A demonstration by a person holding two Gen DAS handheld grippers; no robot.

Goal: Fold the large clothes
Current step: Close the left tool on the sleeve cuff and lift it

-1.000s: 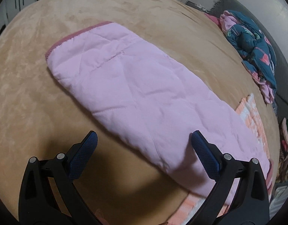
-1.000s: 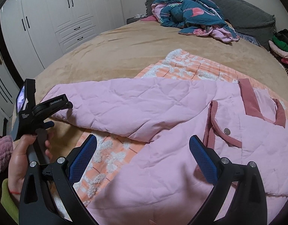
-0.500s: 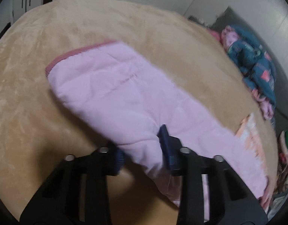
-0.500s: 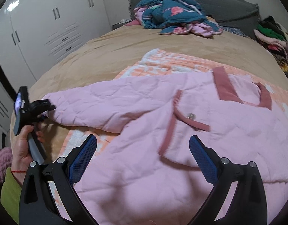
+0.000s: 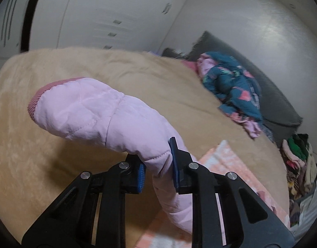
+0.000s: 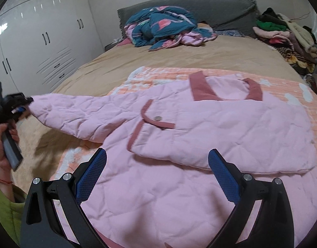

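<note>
A pink quilted jacket [image 6: 199, 128] with dark pink trim lies spread on the tan bed [image 6: 179, 57], over an orange and white blanket [image 6: 292, 95]. My left gripper [image 5: 157, 165] is shut on the jacket's sleeve [image 5: 100, 115] and holds it lifted off the bed, cuff end pointing away. In the right wrist view the left gripper [image 6: 20, 105] holds the sleeve [image 6: 75, 113] stretched out at the left. My right gripper [image 6: 158, 173] is open and empty, hovering over the jacket's lower body.
A crumpled teal and pink quilt [image 6: 162, 26] lies by the grey headboard [image 6: 220, 8]. A pile of clothes [image 6: 282, 33] sits at the far right. White wardrobes [image 6: 44, 41] stand along the left wall.
My left gripper closed on the sleeve and lifted it off the bed. My right gripper moved over the jacket body and stays open.
</note>
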